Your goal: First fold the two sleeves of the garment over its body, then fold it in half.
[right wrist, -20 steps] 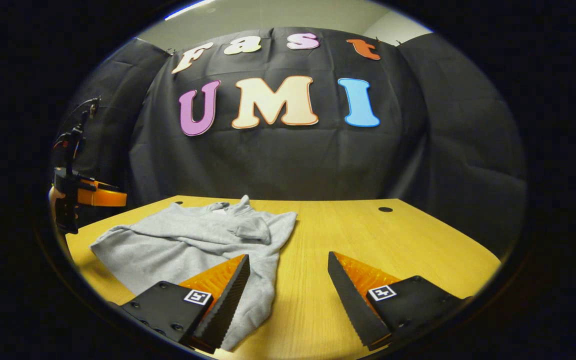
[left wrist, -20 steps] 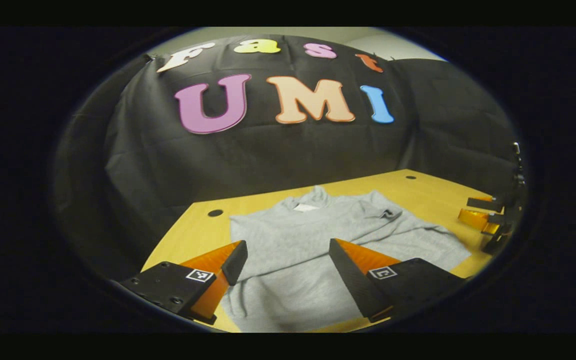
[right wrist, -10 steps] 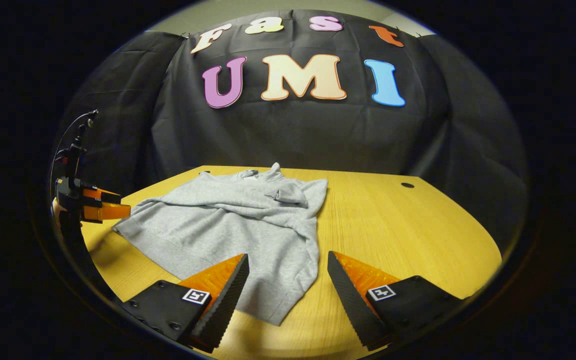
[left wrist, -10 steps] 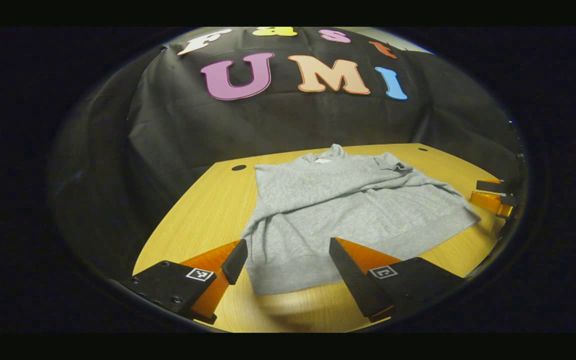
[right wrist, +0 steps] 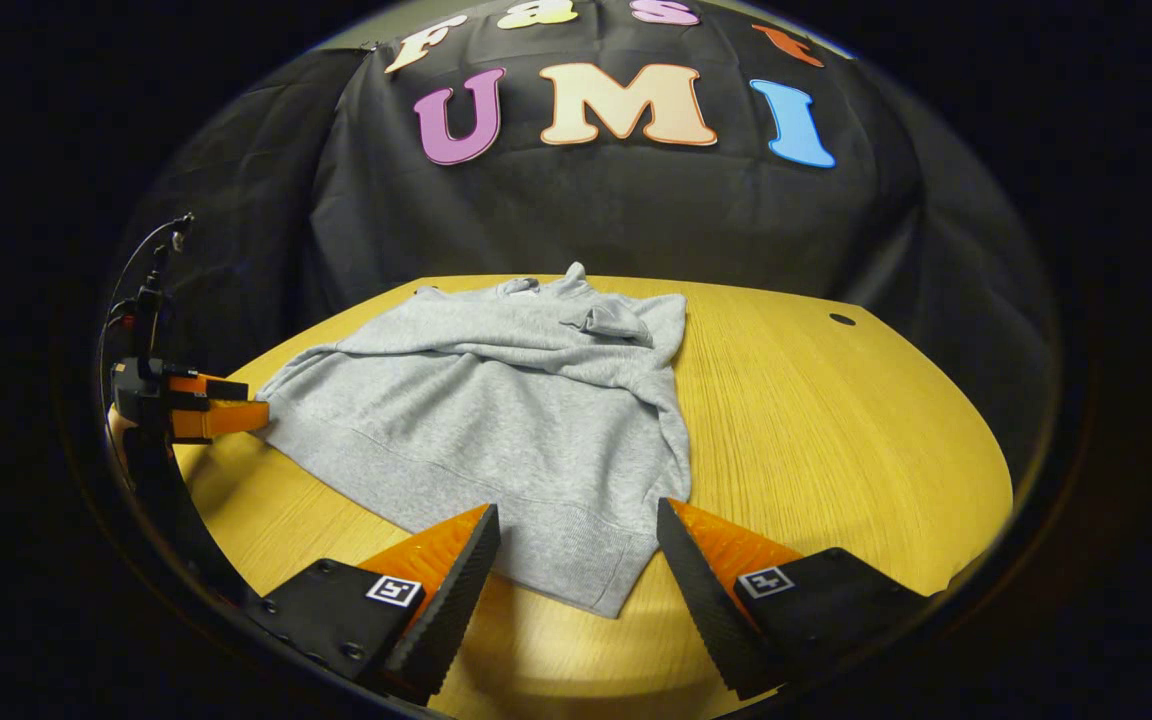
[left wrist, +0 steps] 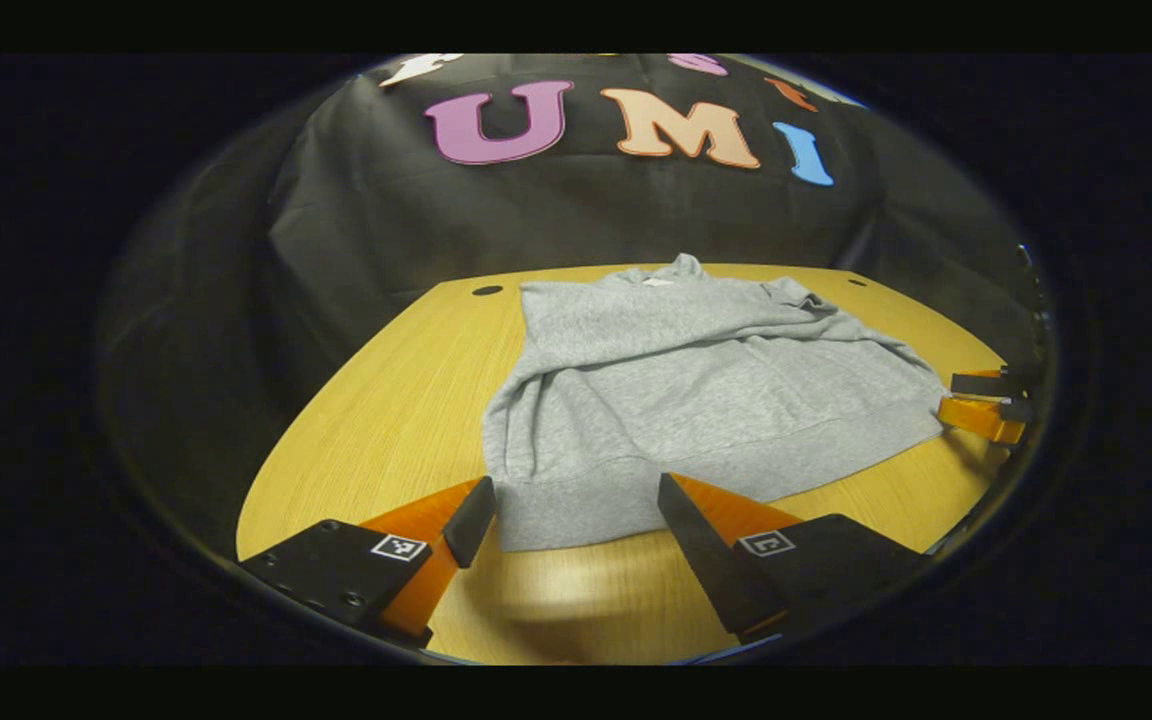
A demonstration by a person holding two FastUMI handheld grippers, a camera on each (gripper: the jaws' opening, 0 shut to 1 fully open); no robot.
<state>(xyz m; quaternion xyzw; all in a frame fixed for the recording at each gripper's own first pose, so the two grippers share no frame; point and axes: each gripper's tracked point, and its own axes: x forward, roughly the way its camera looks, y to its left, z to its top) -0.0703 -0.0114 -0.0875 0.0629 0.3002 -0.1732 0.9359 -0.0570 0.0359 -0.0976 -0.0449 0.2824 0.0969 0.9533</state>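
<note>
Garment (left wrist: 696,400), soft grey knit, lies on wood-grain table (left wrist: 406,420).

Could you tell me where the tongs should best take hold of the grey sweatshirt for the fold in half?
Probably the two corners of the ribbed bottom hem, coming in low from the near table edge. The sweatshirt lies flat with sleeves already folded in; the left tongs and right tongs stand open, one at each corner.

Each gripper (left wrist: 576,510) (right wrist: 576,550) has black screwed mounts bearing small square black-and-white markers.
</note>
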